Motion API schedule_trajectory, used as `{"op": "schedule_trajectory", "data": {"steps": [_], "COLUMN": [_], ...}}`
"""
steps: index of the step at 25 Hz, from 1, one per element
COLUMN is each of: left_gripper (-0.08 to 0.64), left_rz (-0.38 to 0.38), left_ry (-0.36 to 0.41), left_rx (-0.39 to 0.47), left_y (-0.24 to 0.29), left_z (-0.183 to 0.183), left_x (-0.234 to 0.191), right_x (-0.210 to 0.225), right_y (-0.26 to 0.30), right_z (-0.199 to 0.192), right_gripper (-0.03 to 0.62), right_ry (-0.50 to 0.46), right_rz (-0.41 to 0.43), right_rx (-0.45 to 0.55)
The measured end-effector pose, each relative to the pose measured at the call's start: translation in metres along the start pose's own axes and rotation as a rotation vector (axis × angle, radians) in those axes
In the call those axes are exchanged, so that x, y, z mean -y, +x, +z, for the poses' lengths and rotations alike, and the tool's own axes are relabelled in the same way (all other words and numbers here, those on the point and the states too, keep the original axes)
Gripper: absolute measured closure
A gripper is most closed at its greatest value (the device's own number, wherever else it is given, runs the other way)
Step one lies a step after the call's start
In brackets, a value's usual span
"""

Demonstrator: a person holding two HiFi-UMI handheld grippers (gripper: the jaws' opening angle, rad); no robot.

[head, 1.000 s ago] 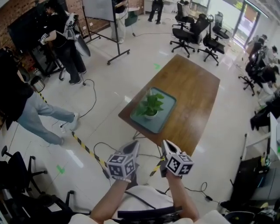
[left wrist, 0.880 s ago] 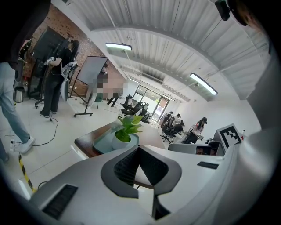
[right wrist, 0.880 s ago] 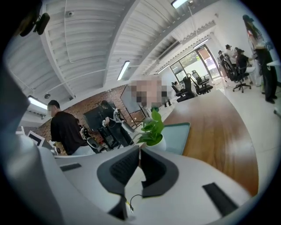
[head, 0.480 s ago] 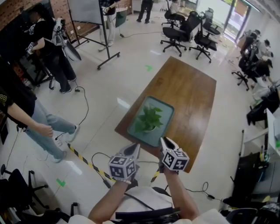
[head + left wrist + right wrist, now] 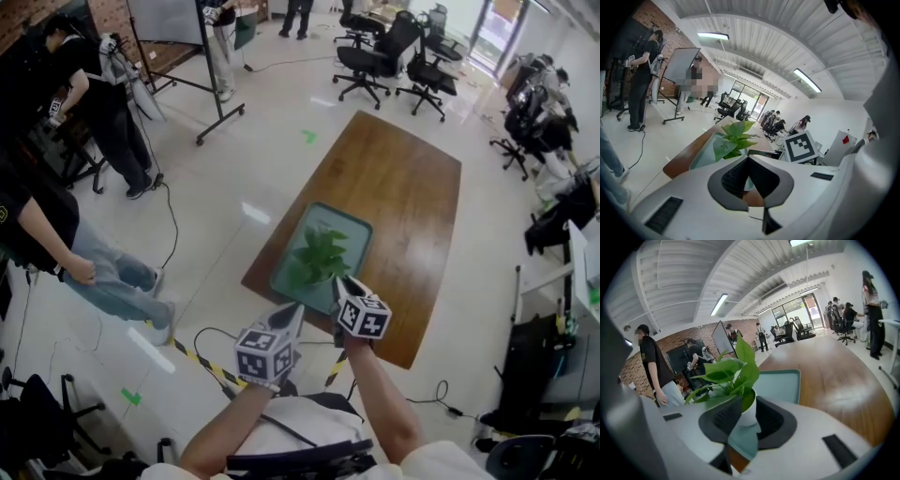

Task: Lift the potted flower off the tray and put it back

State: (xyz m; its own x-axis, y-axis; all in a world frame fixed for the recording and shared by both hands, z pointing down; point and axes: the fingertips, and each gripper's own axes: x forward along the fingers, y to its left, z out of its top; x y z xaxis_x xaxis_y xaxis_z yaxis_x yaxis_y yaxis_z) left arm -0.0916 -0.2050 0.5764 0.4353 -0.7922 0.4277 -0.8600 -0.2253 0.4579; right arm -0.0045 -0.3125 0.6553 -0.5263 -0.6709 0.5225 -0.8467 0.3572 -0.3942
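Tongs near the green-leafed plant in a white pot (image 5: 317, 255).
Right tongs (image 5: 340, 283) just opening, pot seemingly between them untouched; left tongs (image 5: 297, 309) closed, empty.

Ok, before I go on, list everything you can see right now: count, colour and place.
potted plant: one, green leaves in white pot, on the tray
tray: one, teal, table's near end
table: one, brown wood, ahead
office chairs: several, black, beyond the table
whiteboard: one, pale, on a rolling stand far left
bystanders: several, mostly dark clothes, left and far back
striped tape: one strip, yellow-black, floor by the table's near corner
cables: several, black, floor at left
left gripper: one, white, at the table's near edge, jaws together, empty
right gripper: one, white, at the tray's near edge, jaws have just been opening, pot in line with the gap, not gripped
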Motion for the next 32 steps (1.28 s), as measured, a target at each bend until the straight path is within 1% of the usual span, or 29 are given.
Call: {"op": "schedule_trajectory", "data": {"steps": [6,7,8,10,13,15,19,25,28,32], "left_gripper": [0.563,0.563,0.563,0.563,0.563,0.563,0.563,0.563,0.563,0.563], "left_rz": [-0.027,-0.031,-0.034,-0.041,-0.044,-0.044,-0.046,-0.041,-0.04,-0.049], "left_ry": [0.009,0.011,0.014,0.019,0.017,0.012,0.006,-0.002,-0.004,-0.005], "left_rx": [-0.016,-0.019,-0.022,-0.025,-0.024,-0.021,-0.019,-0.021,-0.022,-0.026], "left_y": [0.001,0.001,0.002,0.003,0.003,0.002,0.002,0.0,-0.001,-0.001], "left_z": [-0.003,-0.004,-0.004,-0.005,-0.005,-0.006,-0.005,-0.004,-0.004,-0.008], "left_x": [-0.008,-0.01,-0.012,-0.014,-0.018,-0.019,-0.021,-0.026,-0.025,-0.021], "right_x": [0.005,0.006,0.007,0.008,0.007,0.006,0.005,0.007,0.011,0.015], "right_y": [0.035,0.039,0.042,0.046,0.048,0.048,0.048,0.05,0.045,0.033], "right_z": [-0.002,-0.002,-0.003,-0.003,-0.002,-0.001,0.001,0.0,0.001,0.008], "right_gripper": [0.476,0.479,0.499,0.504,0.511,0.54,0.572,0.574,0.574,0.574], "right_ry": [-0.022,-0.018,-0.013,-0.013,-0.014,-0.023,-0.058,-0.056,-0.053,-0.036], "right_rz": [-0.048,-0.054,-0.058,-0.064,-0.066,-0.066,-0.082,-0.074,-0.083,-0.09], "right_rx": [-0.008,-0.008,-0.007,-0.003,0.005,0.008,0.006,-0.004,-0.001,0.02]}}
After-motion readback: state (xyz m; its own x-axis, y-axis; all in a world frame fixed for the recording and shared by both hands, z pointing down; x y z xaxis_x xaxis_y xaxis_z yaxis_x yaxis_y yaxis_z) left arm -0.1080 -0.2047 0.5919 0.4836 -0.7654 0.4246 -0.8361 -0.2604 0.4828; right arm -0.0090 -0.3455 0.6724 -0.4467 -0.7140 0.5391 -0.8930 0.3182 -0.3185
